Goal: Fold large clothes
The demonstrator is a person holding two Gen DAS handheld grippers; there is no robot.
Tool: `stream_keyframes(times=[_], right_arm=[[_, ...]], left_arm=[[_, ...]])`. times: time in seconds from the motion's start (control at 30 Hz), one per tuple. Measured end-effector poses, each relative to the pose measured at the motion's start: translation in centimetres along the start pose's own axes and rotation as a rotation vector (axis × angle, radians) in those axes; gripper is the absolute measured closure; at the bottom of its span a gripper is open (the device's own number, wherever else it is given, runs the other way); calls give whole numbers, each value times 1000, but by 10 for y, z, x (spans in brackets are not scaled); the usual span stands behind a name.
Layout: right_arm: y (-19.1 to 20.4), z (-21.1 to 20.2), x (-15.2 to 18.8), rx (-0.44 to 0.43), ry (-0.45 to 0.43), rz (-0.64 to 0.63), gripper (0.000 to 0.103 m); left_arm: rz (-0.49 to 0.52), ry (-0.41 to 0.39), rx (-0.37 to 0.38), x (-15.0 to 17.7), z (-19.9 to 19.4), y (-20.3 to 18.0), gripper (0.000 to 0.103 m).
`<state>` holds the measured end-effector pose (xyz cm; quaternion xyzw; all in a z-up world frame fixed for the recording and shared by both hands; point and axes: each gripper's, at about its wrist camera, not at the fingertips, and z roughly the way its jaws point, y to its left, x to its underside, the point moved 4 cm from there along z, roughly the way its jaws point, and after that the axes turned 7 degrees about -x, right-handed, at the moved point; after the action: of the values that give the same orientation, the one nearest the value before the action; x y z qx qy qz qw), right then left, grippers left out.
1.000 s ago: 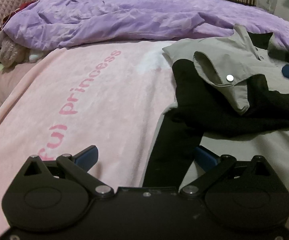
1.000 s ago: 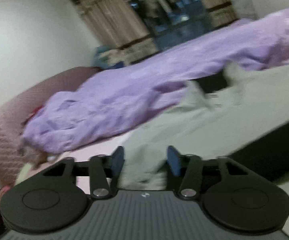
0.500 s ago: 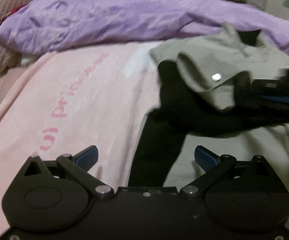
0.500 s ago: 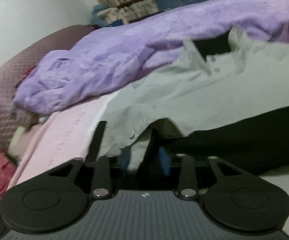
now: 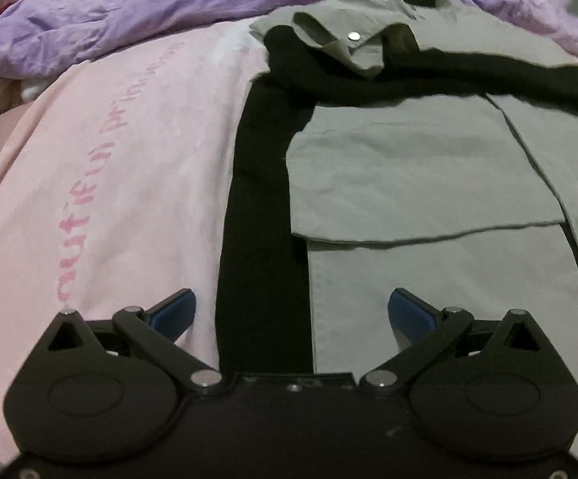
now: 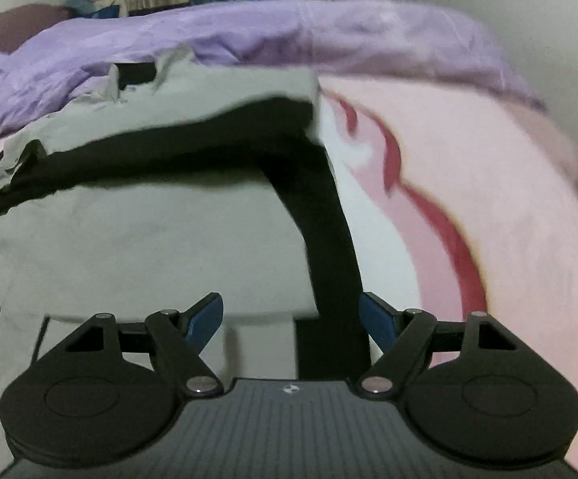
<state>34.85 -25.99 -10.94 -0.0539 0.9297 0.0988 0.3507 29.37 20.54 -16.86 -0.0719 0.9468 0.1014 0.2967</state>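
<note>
The grey-and-black jacket (image 5: 408,167) lies spread flat on the pink blanket (image 5: 109,167) covering the bed, collar toward the purple quilt (image 5: 149,4). The left gripper (image 5: 290,311) and right gripper (image 6: 290,315) hover above it, both spread wide, holding nothing.

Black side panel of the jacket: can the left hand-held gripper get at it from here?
Probably yes. The left hand-held gripper is open, and the black side panel of the jacket runs flat between its fingers, with nothing lying on it there.
</note>
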Motion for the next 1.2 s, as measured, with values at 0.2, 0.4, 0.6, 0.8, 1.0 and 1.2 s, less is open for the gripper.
stream_keyframes(times=[0.2,0.4,0.6,0.8,1.0,1.2], right_arm=[[3,12,6,-18,-52,-28,97],[13,-40,-29,-30,-306,69,103],[19,-57,-70,-19,-464,121,103],[1,-9,-94,312,-552,162,103],[-29,41,-82,63,-340,294,90],[-32,5,-61,-37,-299,229,29]], left_arm=[[-89,-64,-9,-4,-10,12,74],[-161,-220,98,-61,-54,26,103],[-188,-363,54,-107,-86,24,103],[-256,-320,-15,-124,-32,31,103],[-210,-219,-47,-106,18,25,102],[-203,-208,-15,-83,7,37,69]])
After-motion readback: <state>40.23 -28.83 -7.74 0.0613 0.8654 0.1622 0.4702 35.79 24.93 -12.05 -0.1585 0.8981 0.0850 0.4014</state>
